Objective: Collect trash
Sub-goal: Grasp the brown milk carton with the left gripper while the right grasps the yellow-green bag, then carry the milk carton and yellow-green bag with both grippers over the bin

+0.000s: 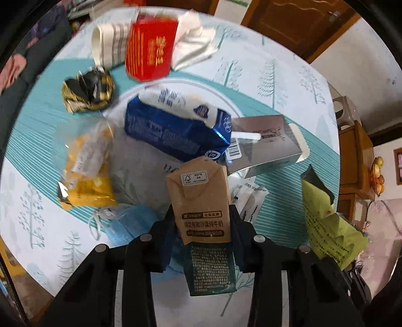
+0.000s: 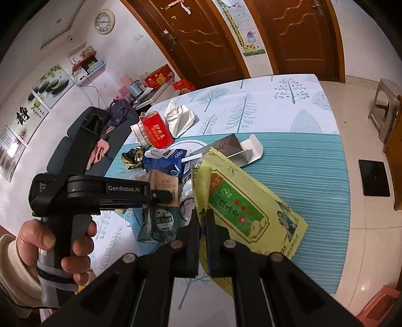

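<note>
Brown milk carton [image 1: 201, 201] pinched between left fingers [image 1: 170, 226]; right fingers [image 2: 194, 241] pinching yellow packet [image 2: 241, 201].

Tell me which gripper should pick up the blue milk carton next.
Neither is free, but the left gripper is nearer: it grips the brown-and-green milk carton, right beside the blue milk carton. The right gripper is clamped on the yellow paper bag.

White walls [image 2: 125, 47] with a round clock [image 2: 104, 22], framed pictures [image 2: 51, 83] and a small shelf [image 2: 86, 64]. Two brown wooden doors [image 2: 201, 42], a giraffe height chart [image 2: 243, 27] between them. Pale tiled floor [image 2: 369, 226] with a stool [image 2: 384, 100] and dark mat [image 2: 374, 178]. Dark sofa [image 2: 75, 140] beside the tabletop's left edge.
</note>
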